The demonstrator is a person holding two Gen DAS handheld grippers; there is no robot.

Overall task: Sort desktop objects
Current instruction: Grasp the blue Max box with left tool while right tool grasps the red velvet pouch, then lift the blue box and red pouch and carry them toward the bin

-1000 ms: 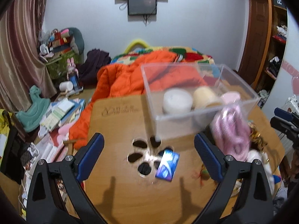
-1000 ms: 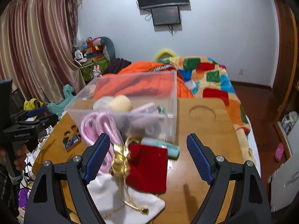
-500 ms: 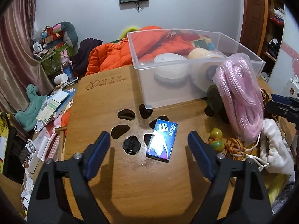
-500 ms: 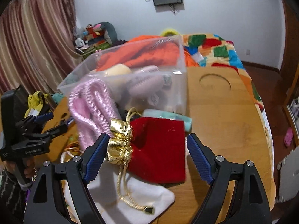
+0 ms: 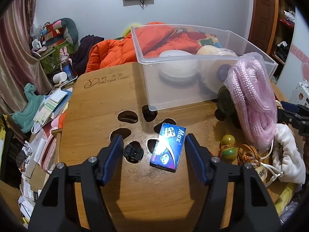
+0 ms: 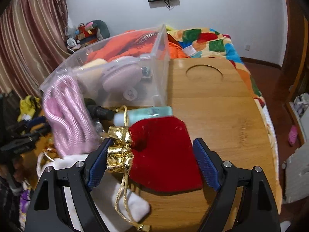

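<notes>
Both grippers have dropped toward the bamboo table [image 5: 119, 100]: in the left wrist view the left gripper [image 5: 153, 145] has just been closing, its jaws apart around the blue "Max" box [image 5: 167, 147], the right pad just beside the box edge, not yet pinching. In the right wrist view the right gripper [image 6: 149, 154] straddles the red velvet pouch [image 6: 164, 154], jaws apart. This looks like the grasp step; next each must squeeze, lift and carry to the clear bin [image 6: 160, 58].

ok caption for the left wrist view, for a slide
Left gripper open around a blue box on the wooden table, clear bin behind.
</notes>
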